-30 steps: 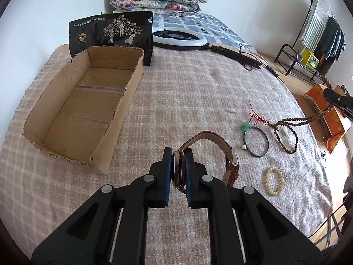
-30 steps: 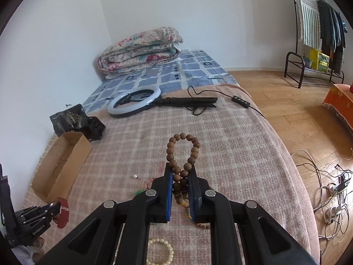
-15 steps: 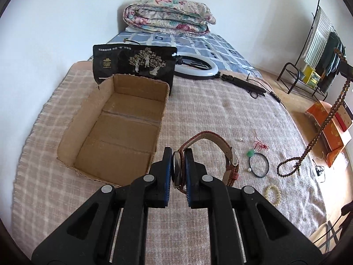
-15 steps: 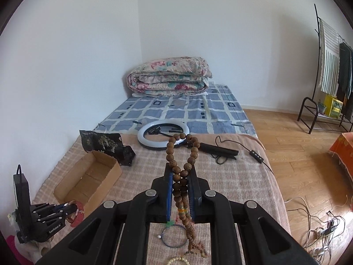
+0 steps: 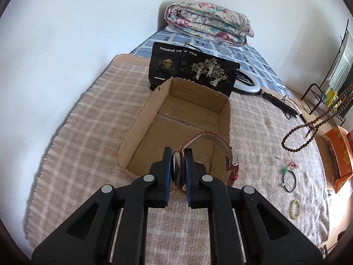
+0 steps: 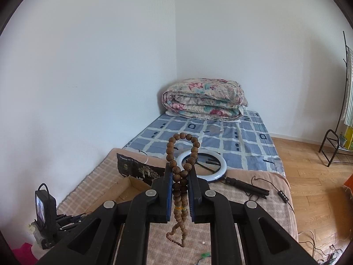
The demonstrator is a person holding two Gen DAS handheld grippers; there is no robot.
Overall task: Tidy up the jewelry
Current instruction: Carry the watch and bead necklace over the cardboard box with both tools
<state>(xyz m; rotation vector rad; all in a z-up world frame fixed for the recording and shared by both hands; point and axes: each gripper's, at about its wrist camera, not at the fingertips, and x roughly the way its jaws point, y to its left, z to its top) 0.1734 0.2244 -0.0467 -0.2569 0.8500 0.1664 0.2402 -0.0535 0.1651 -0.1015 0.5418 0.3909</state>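
Observation:
My left gripper (image 5: 177, 161) is shut on a watch (image 5: 176, 165) by its round case, the red-brown strap (image 5: 229, 154) arching to the right. It hovers over the near end of an open cardboard box (image 5: 141, 121). My right gripper (image 6: 180, 181) is shut on a long string of brown wooden beads (image 6: 176, 170), looped above the fingers and dangling below; the same beads (image 5: 308, 130) hang in the air at the right of the left wrist view. On the blanket lie a black cord bracelet (image 5: 289, 181) with a green bead and a pale bead bracelet (image 5: 295, 208).
A black printed bag (image 5: 192, 70) stands behind the box, with a ring light (image 6: 201, 165) and its cable beyond. A folded floral quilt (image 6: 203, 99) rests on the blue checked mattress. An orange box (image 5: 339, 154) and a clothes rack (image 5: 320, 97) stand at the right.
My left gripper carried the watch leftwards from mid-blanket to over the box's near end. My right gripper rose, lifting the wooden beads clear of the blanket, and its view tilted up to the wall.

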